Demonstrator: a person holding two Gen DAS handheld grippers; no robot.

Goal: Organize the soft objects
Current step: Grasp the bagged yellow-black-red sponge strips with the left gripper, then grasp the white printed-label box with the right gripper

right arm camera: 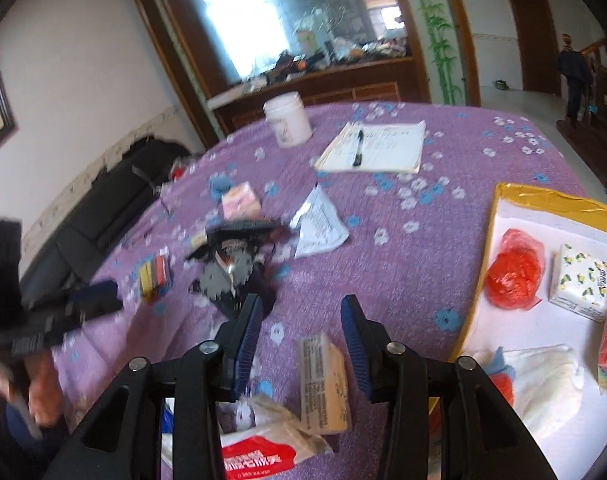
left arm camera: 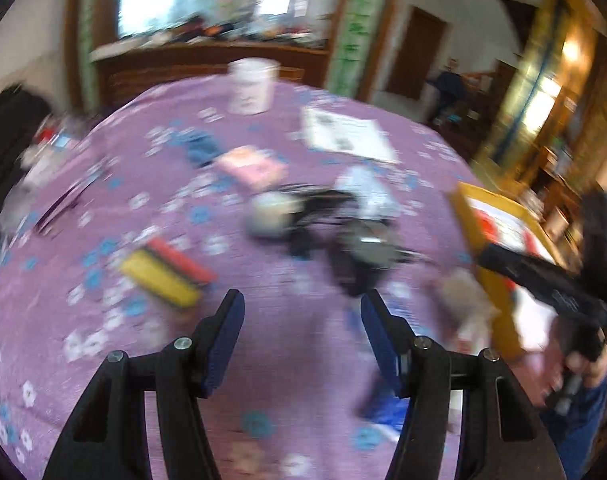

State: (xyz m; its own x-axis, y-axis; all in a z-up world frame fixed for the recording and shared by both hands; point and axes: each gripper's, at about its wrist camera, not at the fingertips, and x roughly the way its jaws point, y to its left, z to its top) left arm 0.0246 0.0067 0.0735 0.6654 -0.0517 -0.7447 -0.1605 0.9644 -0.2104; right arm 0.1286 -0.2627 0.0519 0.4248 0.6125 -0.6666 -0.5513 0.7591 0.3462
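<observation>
Both views are motion-blurred. My left gripper [left arm camera: 301,304] is open and empty above the purple flowered tablecloth [left arm camera: 263,360]. My right gripper [right arm camera: 301,312] is open and empty; a beige packet [right arm camera: 323,384] and a red-and-white wipes pack [right arm camera: 259,448] lie on the cloth under it. A yellow-rimmed white tray [right arm camera: 507,216] at the right holds a red plastic bag [right arm camera: 513,272], a lemon-print tissue pack [right arm camera: 581,282] and a white cloth [right arm camera: 543,380]. A yellow-and-red sponge [left arm camera: 167,272] lies ahead left of the left gripper. The right tool shows in the left wrist view [left arm camera: 543,284].
A black-and-grey pile [right arm camera: 235,268] sits mid-table beside a white sachet [right arm camera: 321,222]. A pink pack [right arm camera: 241,200], a white jar [right arm camera: 287,120] and a notepad with a pen [right arm camera: 375,146] lie farther back. A black sofa [right arm camera: 103,208] stands left of the table.
</observation>
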